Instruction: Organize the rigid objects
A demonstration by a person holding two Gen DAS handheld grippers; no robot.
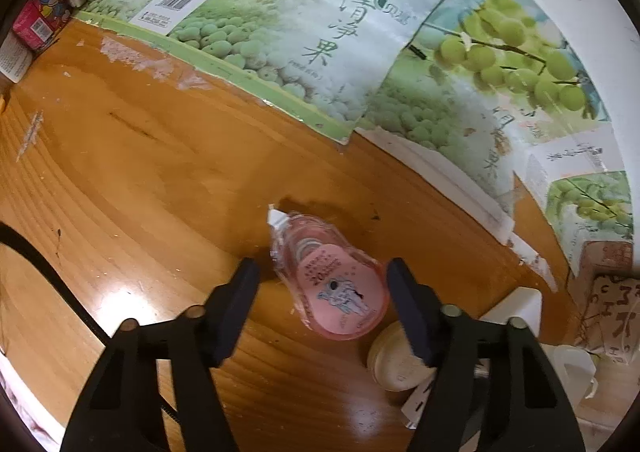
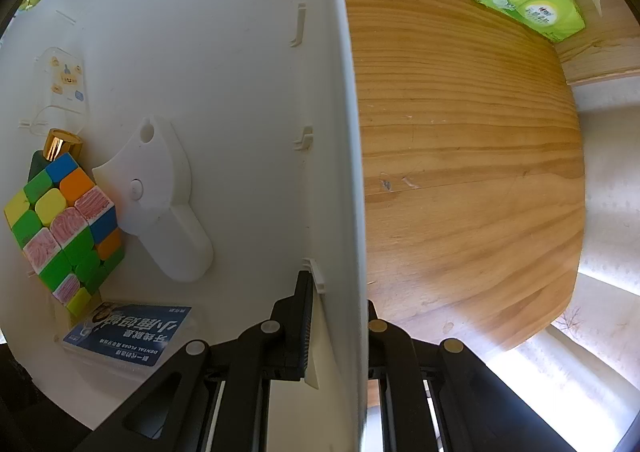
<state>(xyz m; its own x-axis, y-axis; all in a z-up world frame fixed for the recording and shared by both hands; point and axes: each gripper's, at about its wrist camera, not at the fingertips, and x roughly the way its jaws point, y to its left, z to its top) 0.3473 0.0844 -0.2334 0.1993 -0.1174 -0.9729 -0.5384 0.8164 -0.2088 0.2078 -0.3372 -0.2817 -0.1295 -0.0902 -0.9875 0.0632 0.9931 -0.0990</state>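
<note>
While left tool [image 1: 322, 284] gapes astride pink dispenser [image 1: 340, 292], right tool [image 2: 340, 316] clenches bin wall [image 2: 348, 172].

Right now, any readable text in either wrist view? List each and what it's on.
"清净果": green fruit carton by the wall.
"DENTAL FLOSS", upside down: blue floss pack in the white bin.
"20": pink tape dispenser; its other print is too small.
Barcode digits, green tissue pack print and brown box lettering: unreadable.
</note>
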